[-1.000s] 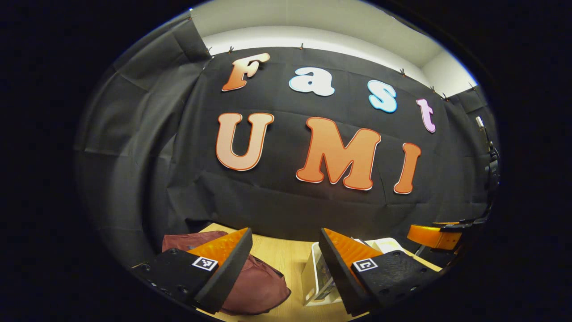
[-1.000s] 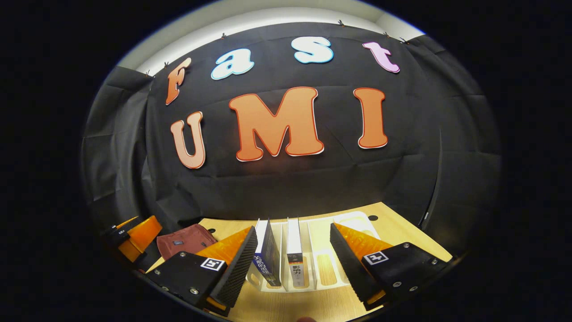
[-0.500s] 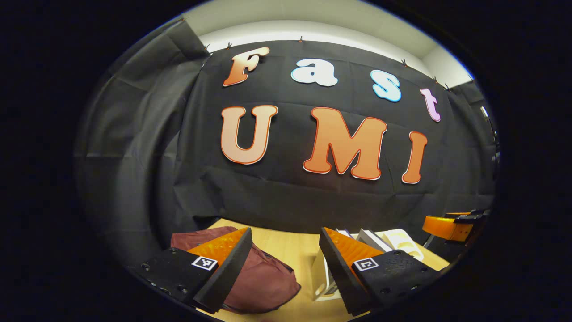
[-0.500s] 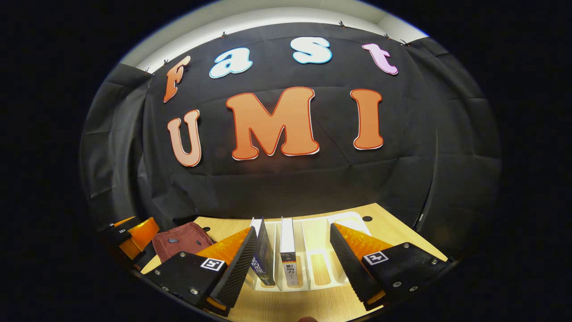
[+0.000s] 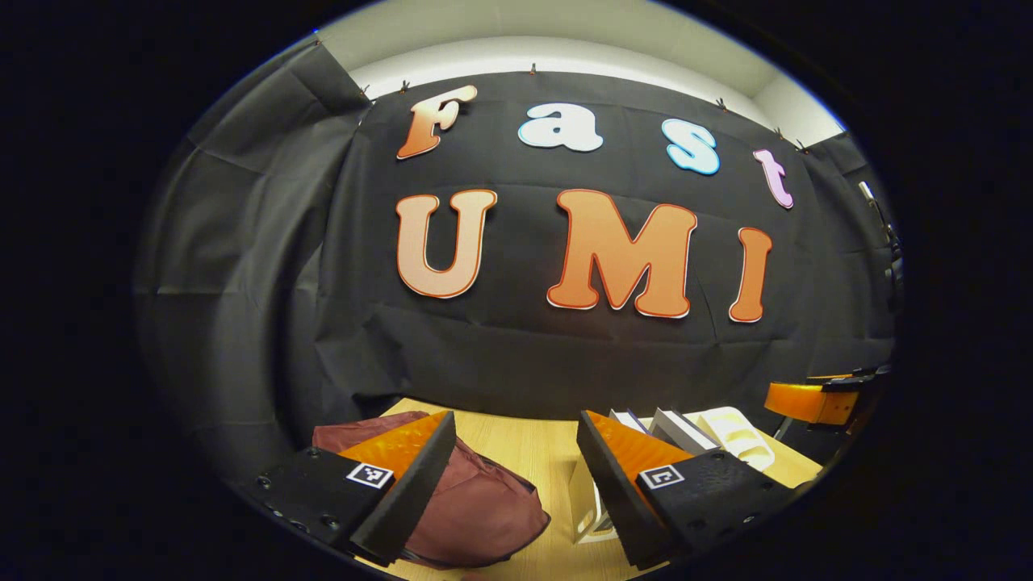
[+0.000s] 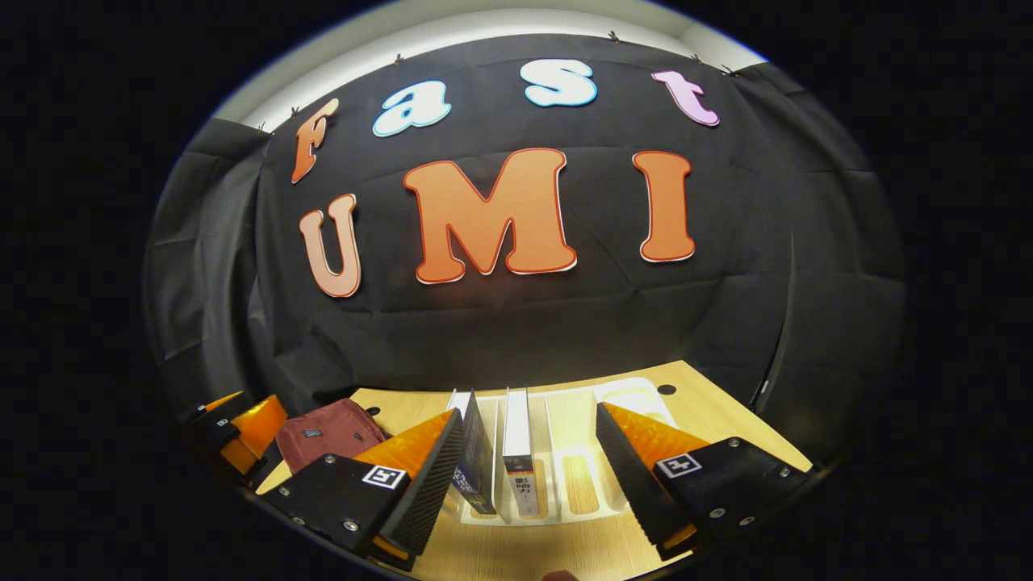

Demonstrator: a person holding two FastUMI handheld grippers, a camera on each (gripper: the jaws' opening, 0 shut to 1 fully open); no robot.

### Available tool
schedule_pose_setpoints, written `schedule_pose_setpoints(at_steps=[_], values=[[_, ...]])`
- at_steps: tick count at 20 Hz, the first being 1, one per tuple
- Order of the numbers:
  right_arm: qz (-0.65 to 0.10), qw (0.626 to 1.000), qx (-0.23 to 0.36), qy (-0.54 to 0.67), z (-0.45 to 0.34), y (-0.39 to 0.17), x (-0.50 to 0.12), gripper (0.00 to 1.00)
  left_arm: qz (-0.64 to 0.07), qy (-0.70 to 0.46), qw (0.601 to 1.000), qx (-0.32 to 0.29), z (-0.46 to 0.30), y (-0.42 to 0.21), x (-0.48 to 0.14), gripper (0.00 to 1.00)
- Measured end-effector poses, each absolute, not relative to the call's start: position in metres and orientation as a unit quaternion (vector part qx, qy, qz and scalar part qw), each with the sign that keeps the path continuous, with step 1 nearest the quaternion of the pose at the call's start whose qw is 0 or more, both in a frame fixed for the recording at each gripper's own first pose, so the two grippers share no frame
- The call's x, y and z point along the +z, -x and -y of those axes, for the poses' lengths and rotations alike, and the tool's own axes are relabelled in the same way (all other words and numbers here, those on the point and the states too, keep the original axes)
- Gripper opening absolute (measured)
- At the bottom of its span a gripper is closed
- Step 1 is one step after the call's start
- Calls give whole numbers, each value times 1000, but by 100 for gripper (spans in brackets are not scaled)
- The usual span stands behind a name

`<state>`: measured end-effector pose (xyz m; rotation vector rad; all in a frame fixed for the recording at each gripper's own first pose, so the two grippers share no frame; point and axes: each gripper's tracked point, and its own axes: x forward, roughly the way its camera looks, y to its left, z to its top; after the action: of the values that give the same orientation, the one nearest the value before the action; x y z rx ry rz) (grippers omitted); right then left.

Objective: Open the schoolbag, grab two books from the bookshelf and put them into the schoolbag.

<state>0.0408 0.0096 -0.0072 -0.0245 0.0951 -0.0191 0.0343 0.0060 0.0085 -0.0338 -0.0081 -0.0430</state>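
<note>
The maroon bag (image 5: 476, 508) lies slumped on the surface (image 6: 565, 549), left of the white bookshelf (image 6: 621, 403); it looks soft and limp, best pinched at the zipper. Two books (image 6: 516, 436) stand upright, stiff, graspable by the spine. The left hand-held gripper (image 5: 516, 460) hovers spread above the bag, the right hand-held gripper (image 6: 529, 452) spread before the books, both level.

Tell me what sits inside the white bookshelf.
Two books stand upright in adjacent slots of the white bookshelf; the slots to their right look empty. The right claw's finger hides the leftmost part.
</note>
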Motion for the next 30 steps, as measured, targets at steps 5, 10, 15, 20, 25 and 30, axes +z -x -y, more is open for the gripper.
schedule_pose_setpoints(at_steps=[5, 10, 15, 20, 25, 30], values=[[-60, 998, -11, 11, -3, -45, -15, 96, -7, -3, 1000, -29, -2, -38, 0, 95], [-73, 997, -28, 13, 16, -45, -26, 96, -50, -74, 996, -24, -5, -48, -40, 95], [-90, 994, -57, 12, 47, -39, -39, 96, -110, -153, 981, -35, 1, -47, -102, 96], [-114, 990, -86, 16, 80, -27, -53, 97, -195, -258, 944, -65, 17, -40, -184, 96], [-135, 984, -114, 8, 114, -17, -63, 97, -256, -362, 894, -70, 14, -39, -256, 98], [-147, 980, -134, 7, 136, -11, -69, 97, -316, -403, 859, -31, -16, -53, -295, 98]])
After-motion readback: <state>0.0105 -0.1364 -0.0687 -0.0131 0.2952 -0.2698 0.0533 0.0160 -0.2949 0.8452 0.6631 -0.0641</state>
